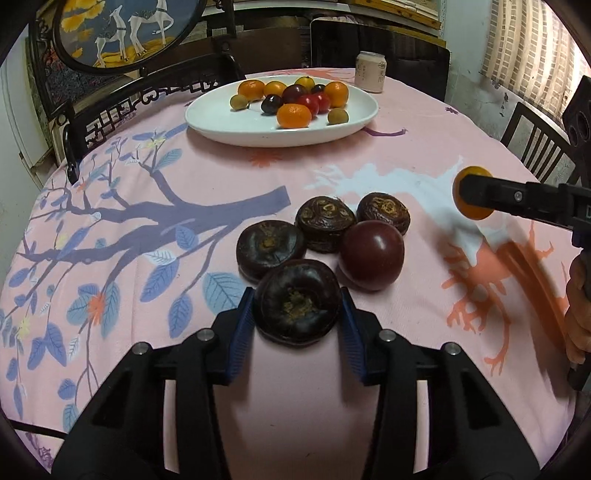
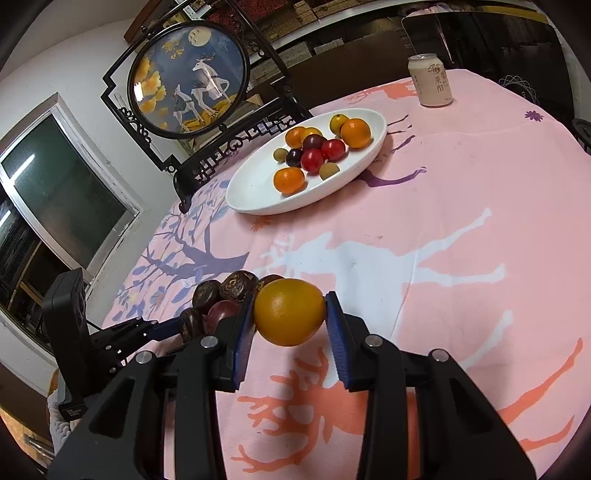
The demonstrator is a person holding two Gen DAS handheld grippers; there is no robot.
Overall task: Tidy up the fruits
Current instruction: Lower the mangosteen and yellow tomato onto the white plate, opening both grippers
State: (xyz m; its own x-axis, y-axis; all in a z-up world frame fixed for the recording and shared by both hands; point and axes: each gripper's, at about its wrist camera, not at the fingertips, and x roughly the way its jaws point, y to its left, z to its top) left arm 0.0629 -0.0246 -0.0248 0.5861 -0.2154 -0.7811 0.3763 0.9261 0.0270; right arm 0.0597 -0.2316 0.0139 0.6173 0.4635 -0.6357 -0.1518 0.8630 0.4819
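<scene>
Left wrist view, far left: framed round deer panel (image 1: 122,29) stands at the back edge of the desk (image 1: 147,229), which carries a pink cloth printed with a blue-leaved branch. Left tongs (image 1: 297,314) low over the cloth, blue pads pressed to both sides of a dark brown round fruit (image 1: 298,301); clamped on it, fruit touching or just above the cloth, cannot tell which. Just beyond it, three more dark brown fruits (image 1: 325,221) and one smooth purple fruit (image 1: 371,254) sit bunched together, touching. Farther back, centre: white oval plate (image 1: 221,122) holding small oranges, red and dark purple fruits and two pale green ones. Drink can (image 1: 370,72) behind the plate. Right: right tongs (image 2: 289,314) raised above the cloth, clamped on a yellow-orange fruit (image 2: 289,311), both pads against its sides. Held fruit is clear of the desk, to the right of the dark cluster, well apart from the plate.
</scene>
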